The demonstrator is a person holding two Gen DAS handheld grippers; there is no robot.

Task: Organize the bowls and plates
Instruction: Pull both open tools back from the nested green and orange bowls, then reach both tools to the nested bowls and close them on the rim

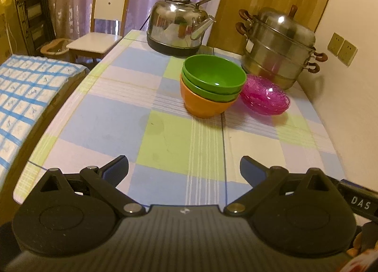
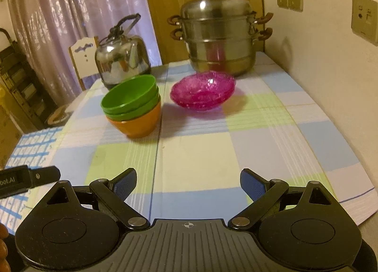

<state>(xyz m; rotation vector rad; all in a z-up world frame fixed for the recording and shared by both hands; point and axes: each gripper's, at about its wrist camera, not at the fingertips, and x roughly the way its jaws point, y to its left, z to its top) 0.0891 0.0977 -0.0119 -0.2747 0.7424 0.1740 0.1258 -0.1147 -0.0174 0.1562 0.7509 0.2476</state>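
Left wrist view: the left gripper (image 1: 184, 168) hovers low over the checked table (image 1: 118, 118), jaws spread wide and empty. Mid-table, two green bowls (image 1: 213, 78) nest in an orange bowl (image 1: 203, 106); the pink plates (image 1: 265, 97) lie stacked just beside them.

Right wrist view: the right gripper (image 2: 188, 181) hovers likewise, wide apart, holding nothing. The plate count is unclear.

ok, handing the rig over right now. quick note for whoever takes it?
Left gripper: open, empty, held over the near end of the table.
Right gripper: open, empty, also at the near end.
Bowls: two green bowls nested in an orange bowl, mid-table in front of the kettle.
Pink glass plates: stacked just right of the bowls, in front of the steamer pot.
Done: both stacks look formed.
Left: probably nothing loose on the table; check whether the stacks need moving.
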